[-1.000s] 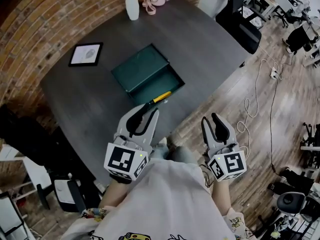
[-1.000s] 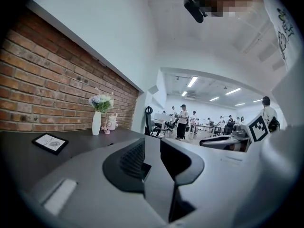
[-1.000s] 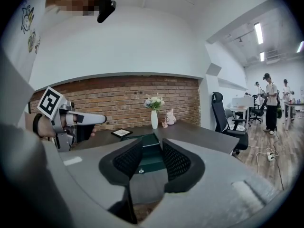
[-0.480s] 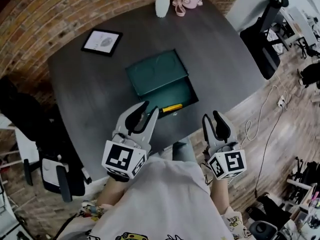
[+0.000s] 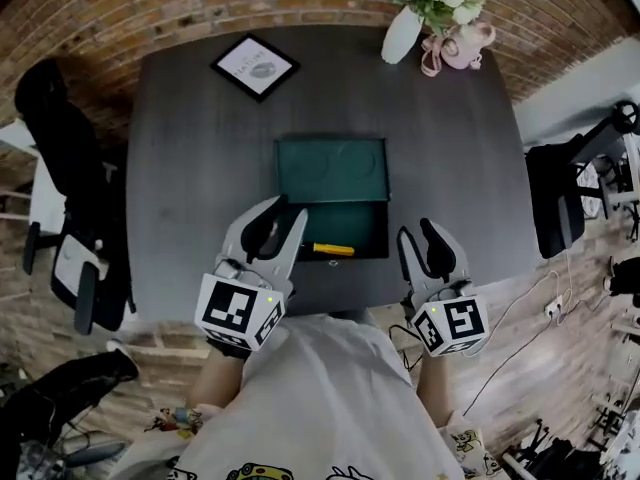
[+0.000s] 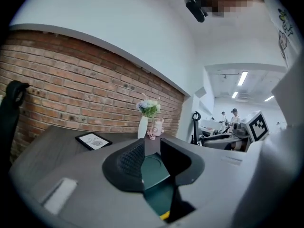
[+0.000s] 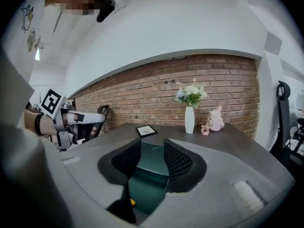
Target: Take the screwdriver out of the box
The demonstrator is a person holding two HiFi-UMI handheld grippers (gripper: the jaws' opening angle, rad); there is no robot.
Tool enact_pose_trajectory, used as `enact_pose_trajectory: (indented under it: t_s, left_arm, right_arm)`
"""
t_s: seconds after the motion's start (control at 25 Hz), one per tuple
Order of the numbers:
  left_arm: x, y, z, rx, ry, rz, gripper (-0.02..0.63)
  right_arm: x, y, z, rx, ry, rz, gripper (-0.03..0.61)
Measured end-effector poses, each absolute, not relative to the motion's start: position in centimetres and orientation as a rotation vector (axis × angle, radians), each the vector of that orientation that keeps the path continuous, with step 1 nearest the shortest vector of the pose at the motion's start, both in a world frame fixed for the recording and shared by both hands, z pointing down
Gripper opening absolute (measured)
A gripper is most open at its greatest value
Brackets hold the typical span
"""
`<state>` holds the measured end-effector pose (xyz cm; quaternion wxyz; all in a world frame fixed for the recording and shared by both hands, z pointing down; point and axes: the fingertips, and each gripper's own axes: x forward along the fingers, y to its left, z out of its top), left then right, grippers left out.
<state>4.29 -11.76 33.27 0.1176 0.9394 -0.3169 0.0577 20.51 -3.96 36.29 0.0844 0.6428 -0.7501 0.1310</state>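
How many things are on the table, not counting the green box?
3. A framed picture is at the far left corner, a white vase of flowers stands at the far right, and a pink figurine sits right beside the vase.

Turned square-on to the table (image 5: 180, 148), bringing the box (image 5: 335, 193) from a slant to straight ahead and the screwdriver (image 5: 328, 249) level. Swung the right gripper (image 5: 418, 233) from over the floor (image 5: 520, 298) to above the table, just right of the box. Opened its jaws wider, with nothing between them.
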Motion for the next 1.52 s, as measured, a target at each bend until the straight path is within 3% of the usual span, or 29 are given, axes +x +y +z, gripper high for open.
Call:
enact_pose_trajectory:
  t_s: [0.6, 1.52]
  left_arm:
    - [3.1, -10.4, 32.7, 2.537, -1.444, 0.171, 0.103]
    - [-0.7, -11.2, 33.4, 2.473, -1.496, 0.134, 0.104]
  right_arm:
    - [22.7, -7.9, 35.9, 1.514, -2.540, 0.360, 0.150]
    - [16.4, -10.7, 36.9, 1.242, -2.586, 0.363, 0.163]
